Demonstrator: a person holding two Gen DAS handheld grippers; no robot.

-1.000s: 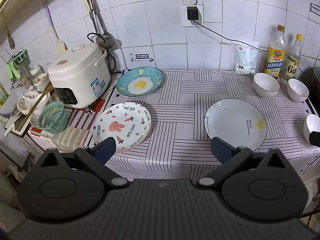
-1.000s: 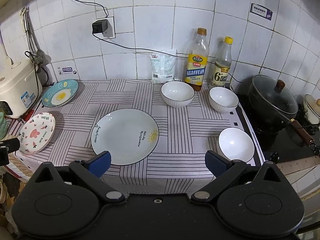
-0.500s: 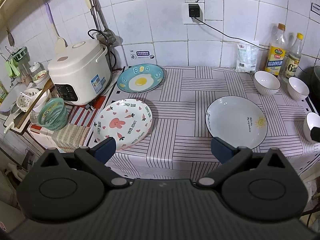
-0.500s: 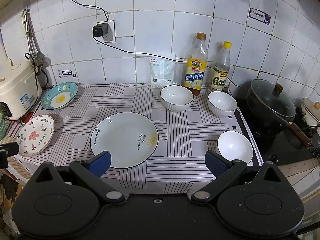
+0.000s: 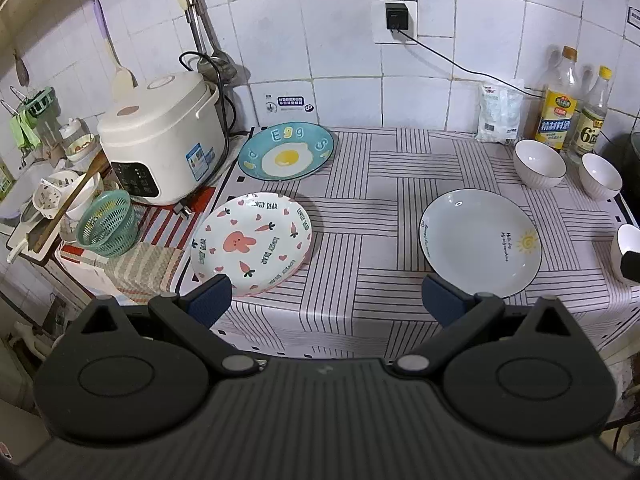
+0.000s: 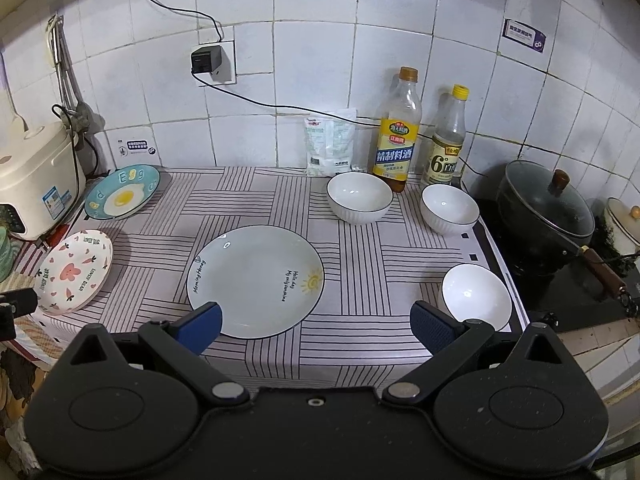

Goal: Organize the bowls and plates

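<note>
We see a striped tabletop (image 6: 256, 196) bearing three plates and three white bowls, all upright and empty. The landmark is the sun plate (image 6: 256, 280), pale with a dark rim, a small yellow sun and script lettering, lying flat at the centre front. Left of it lies the bunny plate (image 5: 252, 242), white with pink rabbit, carrots and hearts; behind that one, near the wall, sits the egg plate (image 5: 286, 153), teal with a fried-egg picture. Behind and right of the sun plate stand the first ribbed bowl (image 6: 359, 197) and the second ribbed bowl (image 6: 450, 208); directly right of it stands the plain bowl (image 6: 476, 294). We hold the left gripper (image 5: 326, 298) and right gripper (image 6: 316, 322) before the tabletop edge, fingers spread wide, grasping nothing.
</note>
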